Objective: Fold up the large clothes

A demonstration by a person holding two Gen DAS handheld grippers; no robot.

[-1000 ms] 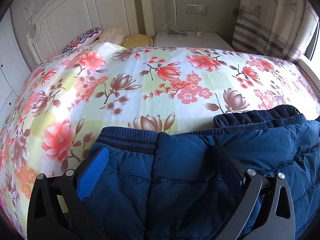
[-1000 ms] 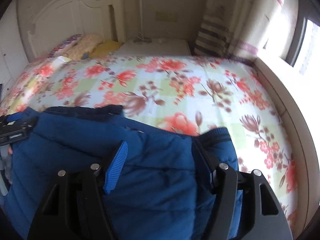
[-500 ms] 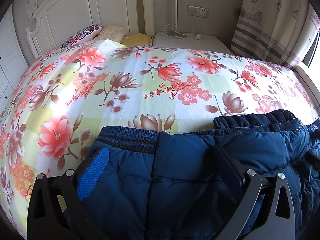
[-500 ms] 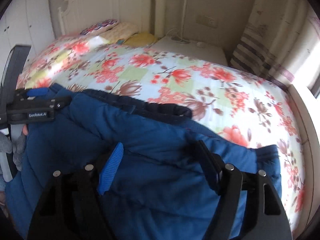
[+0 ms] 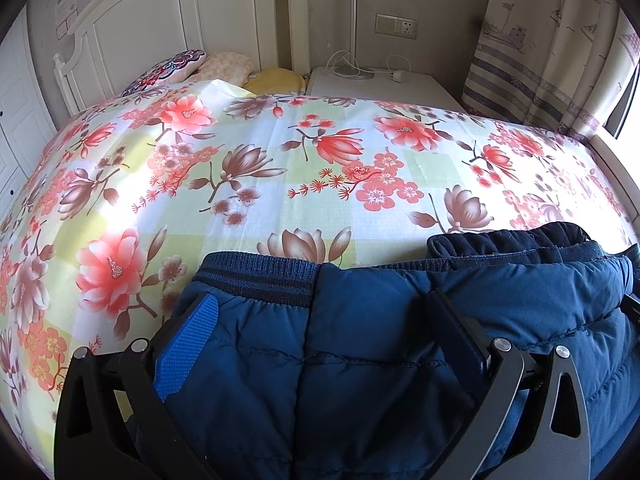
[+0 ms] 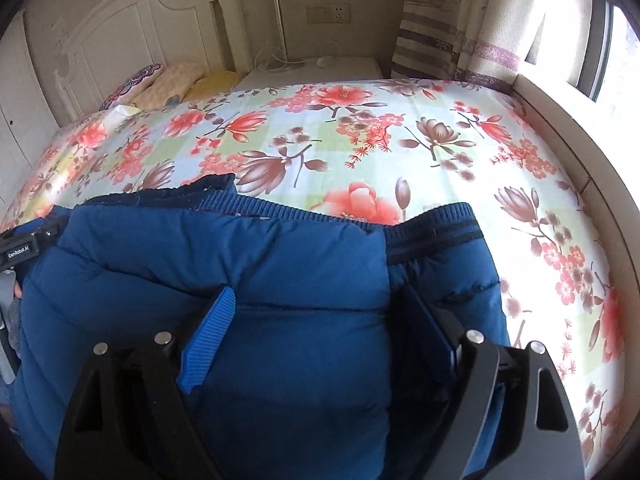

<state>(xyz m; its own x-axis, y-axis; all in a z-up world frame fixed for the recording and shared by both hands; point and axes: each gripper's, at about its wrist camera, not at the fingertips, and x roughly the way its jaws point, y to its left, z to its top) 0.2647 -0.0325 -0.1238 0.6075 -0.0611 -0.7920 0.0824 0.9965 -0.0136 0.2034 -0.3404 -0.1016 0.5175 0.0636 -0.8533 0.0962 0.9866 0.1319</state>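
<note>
Across the near edge of one floral bedspread [image 5: 280,168] lies one quilted blue jacket [image 5: 380,360], filling the view from 4 to 8 o'clock. Two grippers grip it: the left gripper [image 5: 320,320] pinches padding beside the ribbed hem, and the right gripper [image 6: 316,312] clamps a thick fold. Three pillows [image 6: 180,80] sit near 11 o'clock.
</note>
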